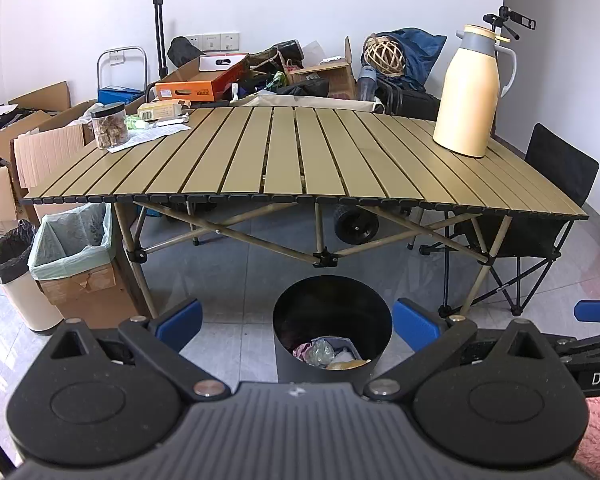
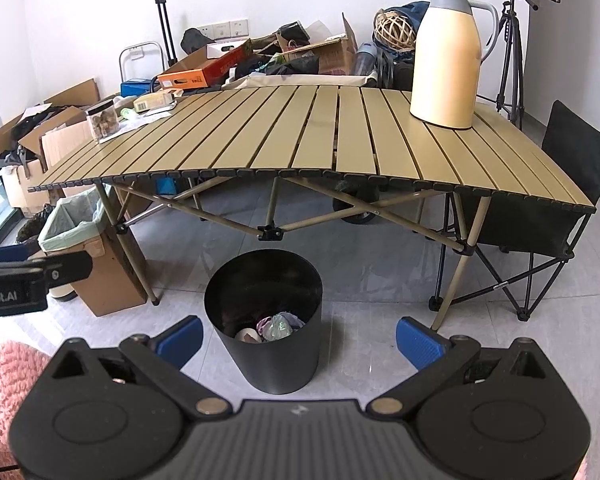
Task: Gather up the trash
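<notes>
From the left wrist camera, a round black bin is standing on the grey tiled floor in front of a slatted folding table. Crumpled trash, pale wrappers and something yellow, is lying at its bottom. The left gripper is hanging above the floor with its blue-padded jaws spread wide and holding nothing; the bin is sitting directly between and beyond its fingers. A cream thermos jug is standing on the table's far right.

From the right wrist camera, the same black bin is sitting ahead and slightly left of centre, with the trash showing inside. The right gripper is also gaping wide and empty, with the bin near its left finger.
</notes>
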Demonstrator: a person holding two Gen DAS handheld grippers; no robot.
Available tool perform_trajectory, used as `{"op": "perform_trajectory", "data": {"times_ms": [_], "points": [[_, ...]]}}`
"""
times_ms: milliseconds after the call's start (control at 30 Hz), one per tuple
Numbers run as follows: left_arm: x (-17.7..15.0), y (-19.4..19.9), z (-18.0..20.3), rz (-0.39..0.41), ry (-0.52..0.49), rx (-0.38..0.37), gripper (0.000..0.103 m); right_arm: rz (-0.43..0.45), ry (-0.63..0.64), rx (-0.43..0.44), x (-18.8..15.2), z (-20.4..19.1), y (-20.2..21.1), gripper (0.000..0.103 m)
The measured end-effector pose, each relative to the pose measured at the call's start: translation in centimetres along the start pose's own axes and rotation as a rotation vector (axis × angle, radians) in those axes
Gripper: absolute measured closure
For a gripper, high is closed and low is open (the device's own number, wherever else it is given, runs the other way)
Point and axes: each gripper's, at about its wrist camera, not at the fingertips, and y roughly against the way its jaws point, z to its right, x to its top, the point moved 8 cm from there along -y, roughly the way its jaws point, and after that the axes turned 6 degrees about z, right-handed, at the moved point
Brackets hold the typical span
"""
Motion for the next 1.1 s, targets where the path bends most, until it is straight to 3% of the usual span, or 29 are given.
{"op": "perform_trajectory", "data": {"times_ms": [1100], "points": [[-0.09, 0.19, -0.23, 0.007, -0.003, -0.005, 0.000, 0.004, -0.002, -0.007, 0.07, -0.14, 0.15, 0.000]]}}
